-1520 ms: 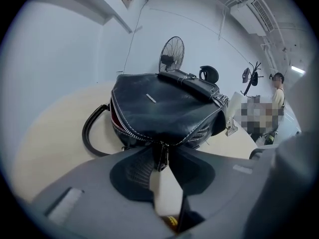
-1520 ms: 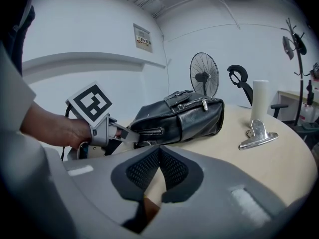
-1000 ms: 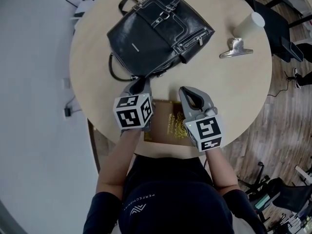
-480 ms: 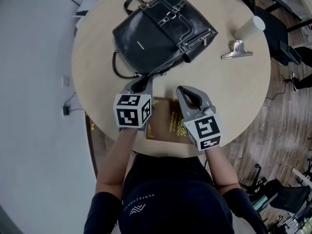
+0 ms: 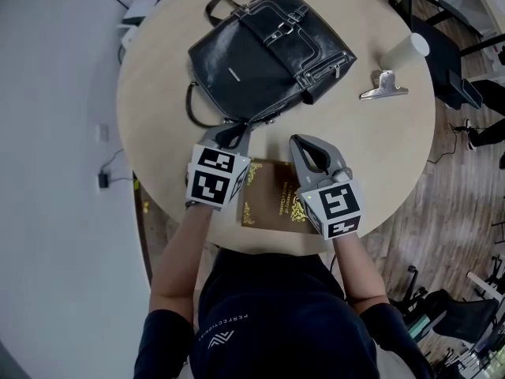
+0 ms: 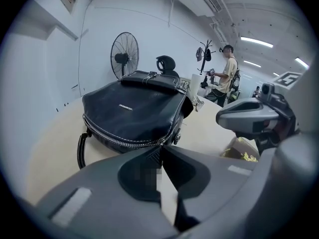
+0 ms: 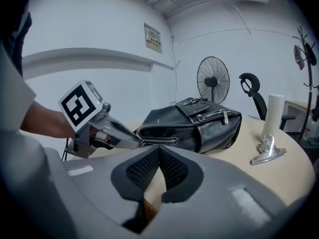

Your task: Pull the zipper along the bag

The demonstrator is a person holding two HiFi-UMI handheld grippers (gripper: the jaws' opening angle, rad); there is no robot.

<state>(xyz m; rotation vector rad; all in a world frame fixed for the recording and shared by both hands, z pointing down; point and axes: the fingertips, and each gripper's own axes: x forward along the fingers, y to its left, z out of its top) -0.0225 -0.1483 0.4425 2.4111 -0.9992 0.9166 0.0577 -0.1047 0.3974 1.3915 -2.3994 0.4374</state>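
Observation:
A black leather bag [image 5: 268, 54] lies on the round table [image 5: 158, 93], with its silver zipper [image 6: 124, 141] running along the near edge. My left gripper [image 5: 229, 135] reaches that edge. Its jaws are closed at the zipper's end [image 7: 159, 141], and the pull itself is hidden between the tips. In the right gripper view the left gripper [image 7: 132, 142] touches the bag [image 7: 199, 126] at the zipper line. My right gripper [image 5: 303, 144] hovers shut and empty just right of it, short of the bag.
A brown book with gold print [image 5: 276, 202] lies under both grippers at the table's near edge. A white paper cup [image 5: 402, 47] and a metal clip [image 5: 384, 84] sit at the right. A fan, chairs and a standing person [image 6: 227, 81] are beyond the table.
The left gripper has rolled about its own axis, its marker cube tilting, while its tips stay at the bag's edge. The right gripper has kept still.

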